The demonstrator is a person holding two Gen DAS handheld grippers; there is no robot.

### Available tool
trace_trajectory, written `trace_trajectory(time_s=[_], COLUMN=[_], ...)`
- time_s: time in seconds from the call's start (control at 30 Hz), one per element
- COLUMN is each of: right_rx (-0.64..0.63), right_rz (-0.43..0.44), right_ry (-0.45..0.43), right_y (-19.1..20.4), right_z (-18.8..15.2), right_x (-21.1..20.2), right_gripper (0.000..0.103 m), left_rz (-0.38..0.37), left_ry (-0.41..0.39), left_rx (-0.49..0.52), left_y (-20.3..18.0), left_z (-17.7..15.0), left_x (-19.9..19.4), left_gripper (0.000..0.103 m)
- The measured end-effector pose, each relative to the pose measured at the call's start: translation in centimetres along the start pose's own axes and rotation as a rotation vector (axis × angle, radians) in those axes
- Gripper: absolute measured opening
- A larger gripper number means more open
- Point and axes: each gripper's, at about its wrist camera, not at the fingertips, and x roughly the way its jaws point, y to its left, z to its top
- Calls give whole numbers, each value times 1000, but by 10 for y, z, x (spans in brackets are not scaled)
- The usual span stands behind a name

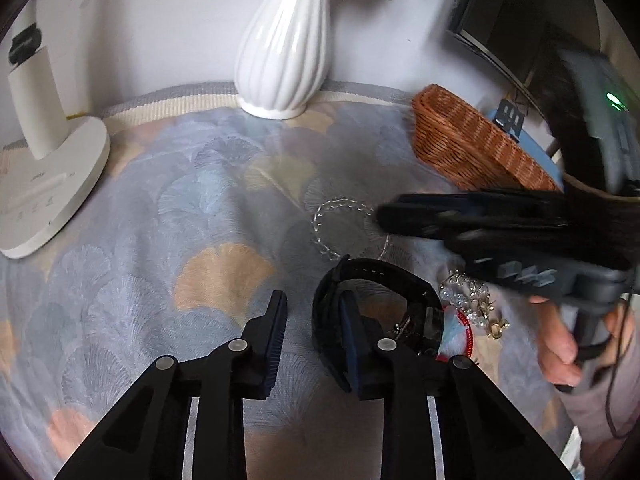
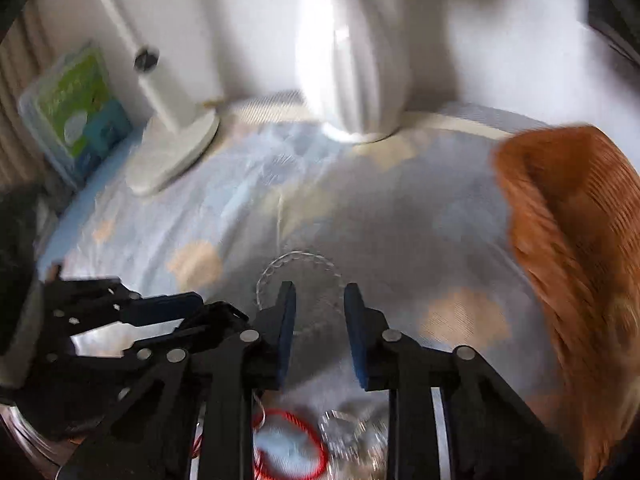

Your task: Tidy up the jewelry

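My left gripper is open; its right finger sits inside the loop of a black watch strap lying on the cloth. A clear bead bracelet lies just beyond, also in the right wrist view. A silver crystal chain and a red cord bracelet lie to the right; they show blurred in the right wrist view. My right gripper is open and empty, above the bead bracelet; it shows in the left wrist view. A wicker basket stands at the right.
A white ribbed vase stands at the back against the wall. A white lamp base is at the left. A green-and-blue box leans at the far left. The patterned cloth covers the table.
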Motion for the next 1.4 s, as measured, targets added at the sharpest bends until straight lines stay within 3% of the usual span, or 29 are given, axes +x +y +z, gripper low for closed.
trace_trajectory(time_s=[0.03, 0.07, 0.1, 0.13, 0.23, 0.3, 0.4, 0.5, 0.57, 0.63, 0.73, 0.77, 0.8, 0.87, 0.97, 1.07, 1.13, 1.17, 1.2, 1.23, 1.33, 1.4], right_rx=[-30, -60, -80, -93, -163, -159, -95, -69, -68, -56, 2, 15, 14, -8, -37, -25, -20, -41, -74, -114, -182, -164], right_rz=[-26, -43, -46, -39, -96, -89, -49, -31, -31, -28, 8, 25, 24, -24, -92, -112, -120, -142, -158, -177, -228, -206], right_ry=[-19, -24, -27, -17, -22, -42, -118, -192, -201, -185, -130, -115, -101, -77, -51, -15, 9, -11, -15, -25, -31, -71], right_y=[5, 10, 13, 16, 27, 27, 19, 16, 17, 15, 6, 4, 5, 11, 19, 18, 17, 20, 25, 31, 45, 46], right_z=[1, 3, 4, 5, -3, -8, -9, -12, -15, -16, -13, -12, -10, -7, -3, 2, 3, 3, 2, 2, -3, -6], right_x=[3, 6, 8, 11, 15, 6, -25, -63, -78, -85, -80, -76, -69, -50, -26, -4, 10, 12, 14, 15, 15, 0], right_gripper=[24, 18, 3, 0, 0, 0, 0, 0, 0, 0, 8, 13, 25, 37, 37, 36, 31, 26, 11, 8, 8, 8], left_rz=[-8, -5, -9, -8, 3, 19, 102, 91, 110, 193, 240, 255, 267, 310, 309, 408, 434, 457, 486, 511, 579, 541], left_ry=[5, 4, 6, 6, -7, -46, -177, -262, -320, -369, -375, -377, -375, -367, -265, -198, -170, -168, -167, -168, -206, -290], left_rx=[5, 12, 16, 18, 14, 12, 49, 57, 68, 94, 94, 98, 106, 136, 57, 12, 0, 9, 25, 38, 69, 46], left_y=[-1, -3, -4, -5, -5, -5, -12, -18, -22, -28, -25, -24, -23, -21, 4, 22, 28, 28, 26, 24, 18, 18], left_z=[0, 0, 0, 0, 0, -1, -3, -5, -9, -12, -9, -12, -12, -15, -9, -7, -8, -8, -8, -9, -11, -11], left_x=[1, 2, 2, 2, 0, -8, -36, -58, -75, -88, -91, -92, -90, -86, -65, -52, -49, -48, -47, -46, -52, -73], left_gripper=[23, 19, 16, 14, 12, 12, 12, 12, 12, 12, 12, 12, 12, 12, 12, 12, 12, 12, 12, 12, 12, 12])
